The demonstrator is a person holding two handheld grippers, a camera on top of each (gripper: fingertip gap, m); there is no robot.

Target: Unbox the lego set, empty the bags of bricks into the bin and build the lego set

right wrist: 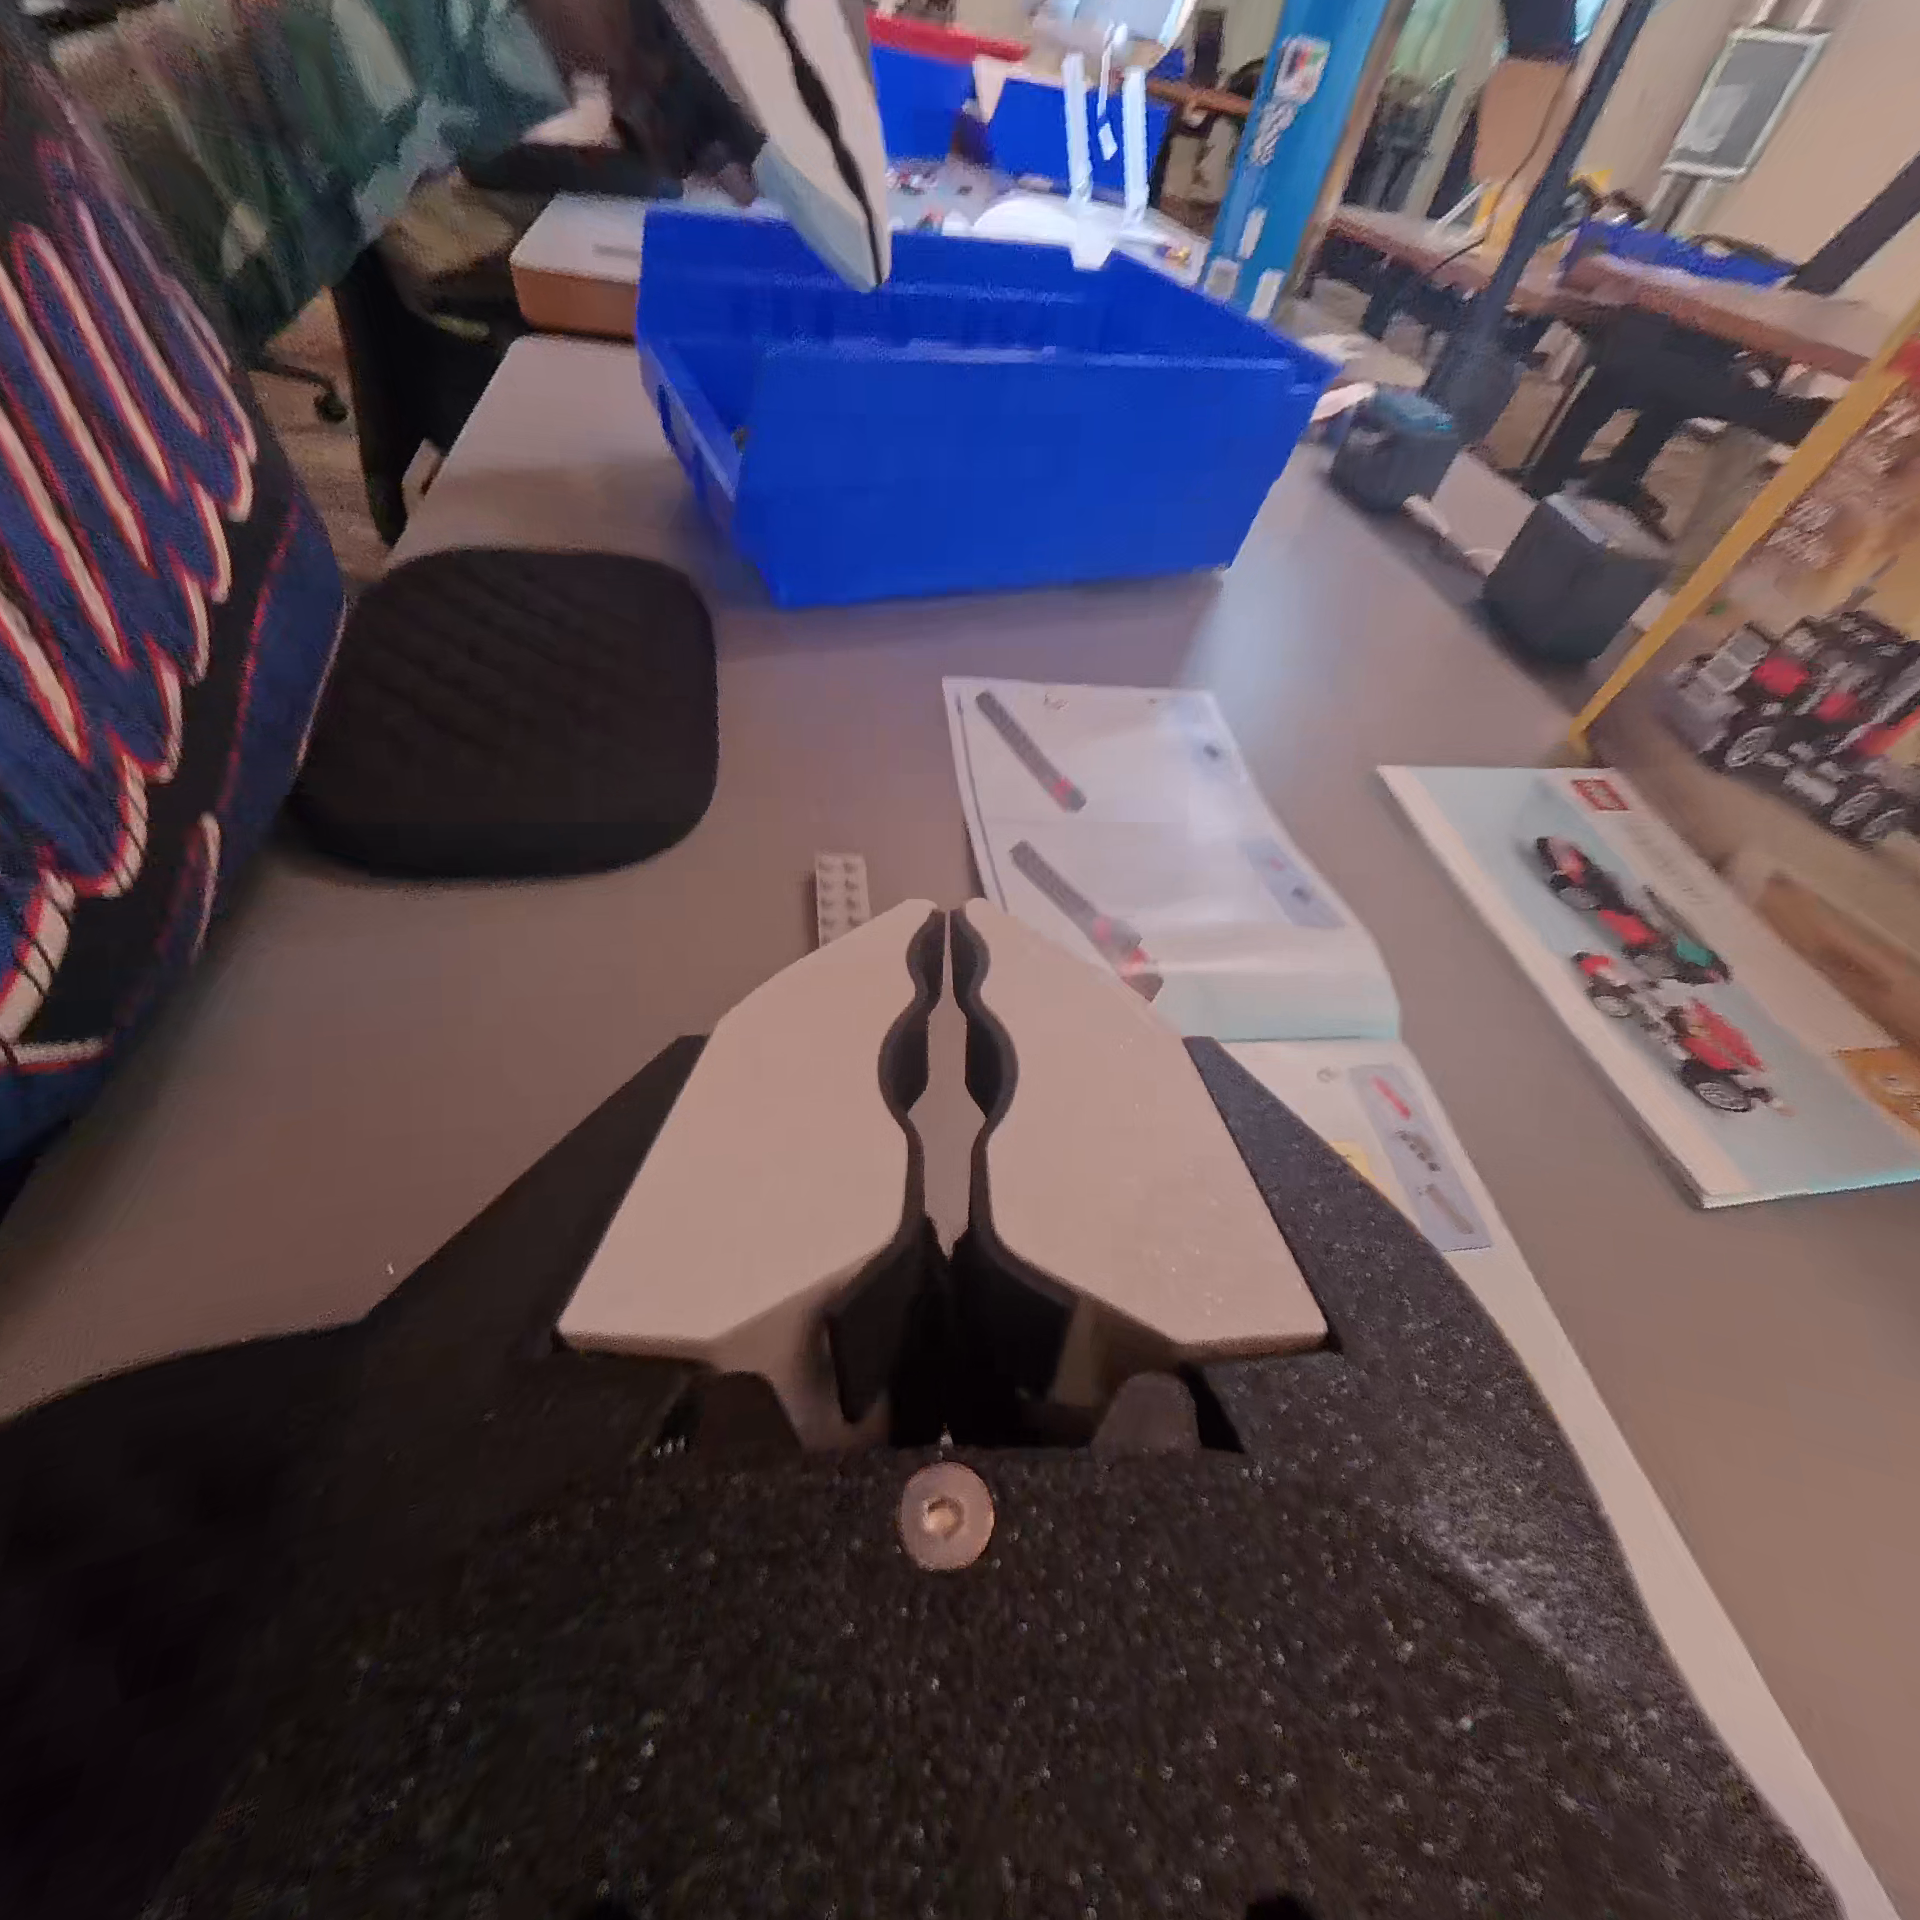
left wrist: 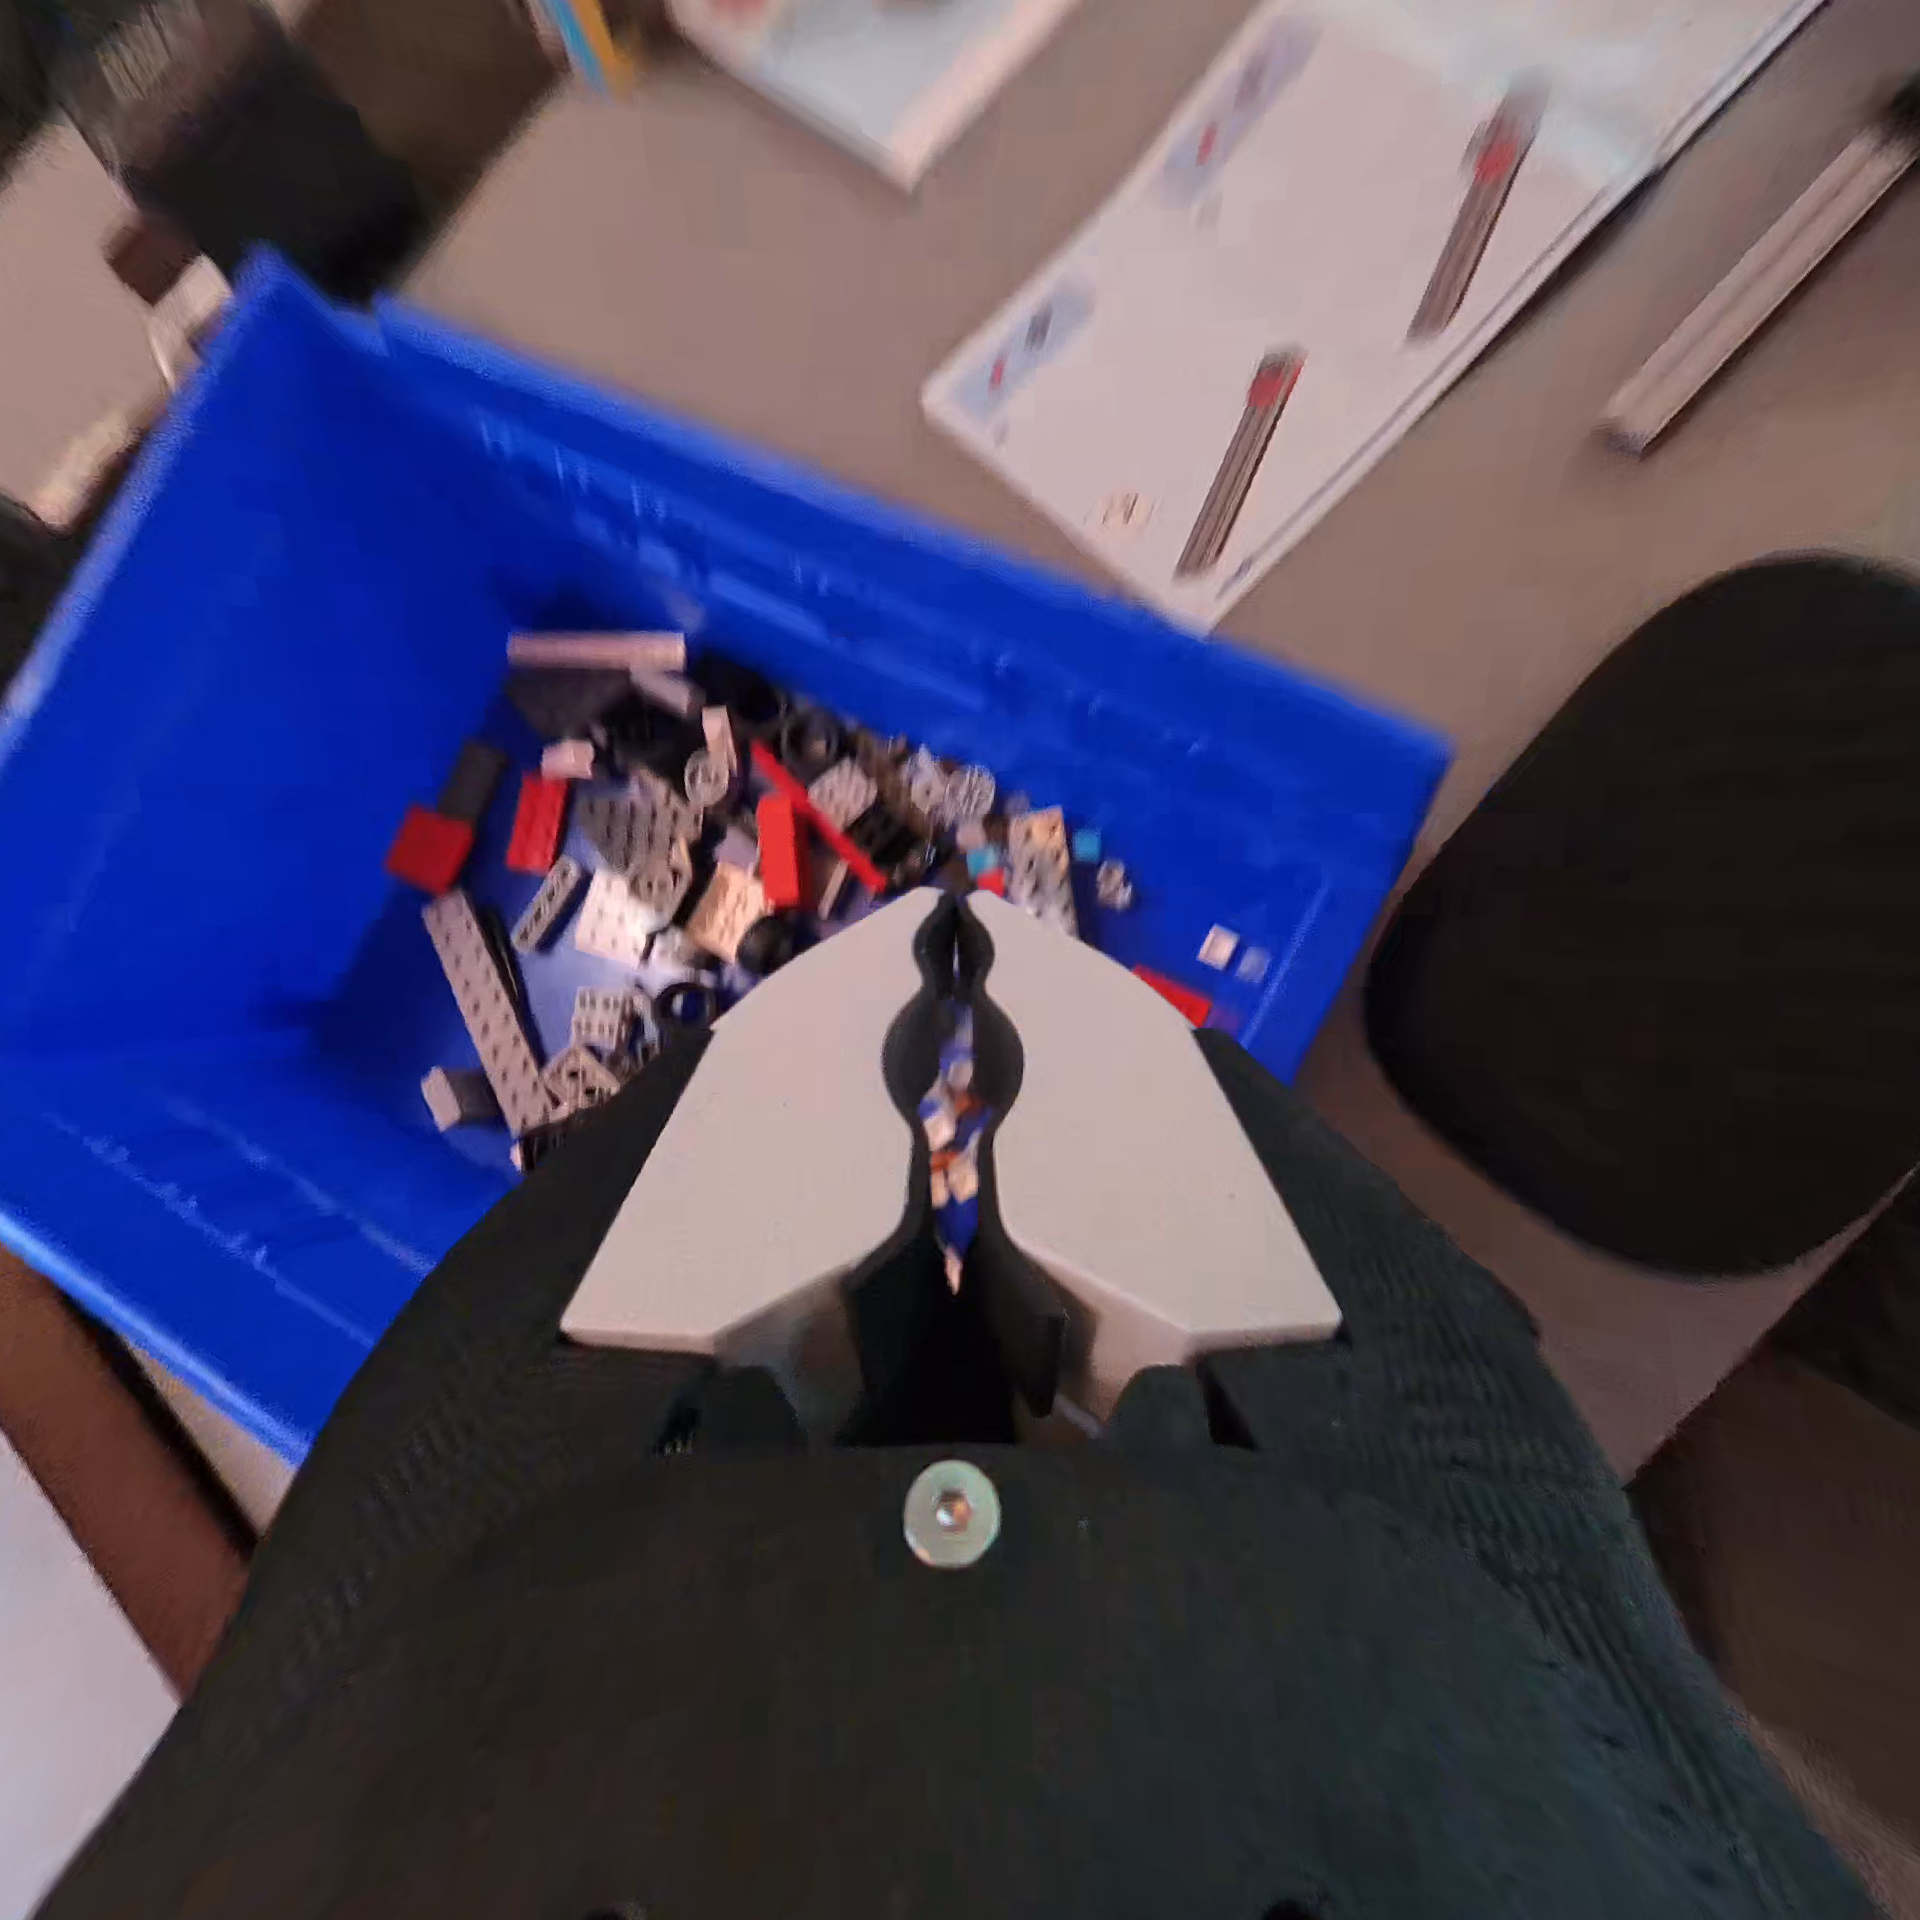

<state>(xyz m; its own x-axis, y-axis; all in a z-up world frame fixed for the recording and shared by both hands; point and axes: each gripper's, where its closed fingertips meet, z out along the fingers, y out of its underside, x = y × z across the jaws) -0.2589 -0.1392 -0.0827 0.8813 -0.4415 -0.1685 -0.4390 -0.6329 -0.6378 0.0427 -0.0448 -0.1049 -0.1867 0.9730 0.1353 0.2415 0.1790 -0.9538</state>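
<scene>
The blue bin (left wrist: 260,644) holds a heap of several loose grey, red and black bricks (left wrist: 665,862). My left gripper (left wrist: 954,906) hangs over the bin's near right part, tips pointing down at the bricks. Its jaws are shut with nothing seen between them. In the right wrist view it shows above the bin (right wrist: 862,260). My right gripper (right wrist: 948,914) is shut and low over the grey table. A long pale grey plate (right wrist: 840,891) lies on the table just past its left fingertip. The open instruction booklet (right wrist: 1143,862) lies right of the plate, and shows in the left wrist view (left wrist: 1247,312).
A black cushioned pad (right wrist: 509,707) lies at the table's left edge, beside a person's patterned sleeve (right wrist: 104,520). A second booklet (right wrist: 1642,966) and the set's box (right wrist: 1818,675) are at the right. The bin (right wrist: 966,447) stands at the far middle of the table (right wrist: 520,1039). Some 35 cm of space lies between my two pairs of fingers. The long pale grey plate (right wrist: 840,891) is about 11 cm from my right fingertips and 25 cm from my left. Look for it in the left wrist view (left wrist: 1673,388) too.
</scene>
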